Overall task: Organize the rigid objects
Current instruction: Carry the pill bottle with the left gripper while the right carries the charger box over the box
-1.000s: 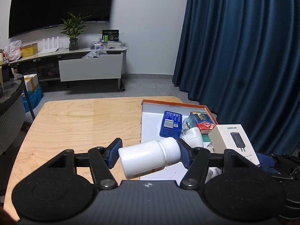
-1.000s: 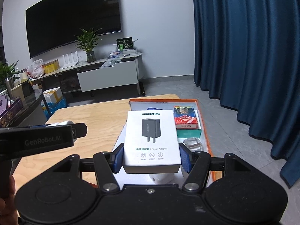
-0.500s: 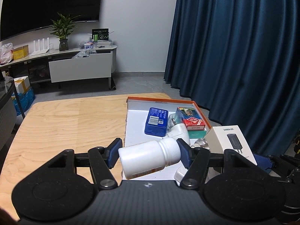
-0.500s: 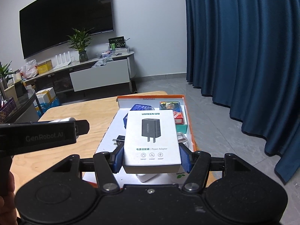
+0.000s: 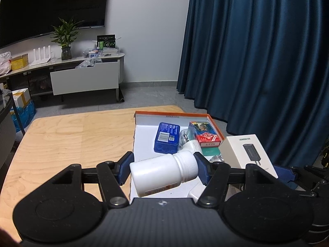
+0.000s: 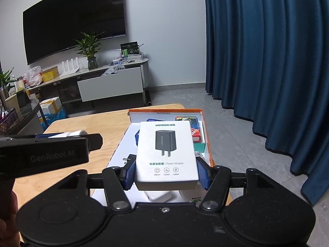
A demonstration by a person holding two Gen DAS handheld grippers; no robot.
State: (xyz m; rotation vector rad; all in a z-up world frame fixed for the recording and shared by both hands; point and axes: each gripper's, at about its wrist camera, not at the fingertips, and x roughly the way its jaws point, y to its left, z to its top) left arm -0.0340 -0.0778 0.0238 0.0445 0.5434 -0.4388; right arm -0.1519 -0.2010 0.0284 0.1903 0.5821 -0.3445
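Note:
My left gripper (image 5: 163, 169) is shut on a white plastic bottle (image 5: 162, 174), held sideways with its cap to the right, above the near left corner of an orange-rimmed white box (image 5: 172, 113). My right gripper (image 6: 165, 173) is shut on a white power adapter carton (image 6: 166, 150), held flat over the same box (image 6: 202, 123). The carton (image 5: 247, 154) shows at the right in the left wrist view. Inside the box lie a blue tin (image 5: 167, 137), a red card pack (image 5: 205, 134) on a green box, and a white plug (image 5: 190, 147).
The box sits on the right part of a light wooden table (image 5: 67, 140). The left gripper's body (image 6: 47, 150) crosses the left of the right wrist view. Blue curtains (image 5: 257, 51) hang to the right. A TV bench (image 5: 82, 76) with a plant stands beyond the table.
Both views have shifted: the box and its contents have slid sideways and sit slightly further off. Both grips are unchanged.

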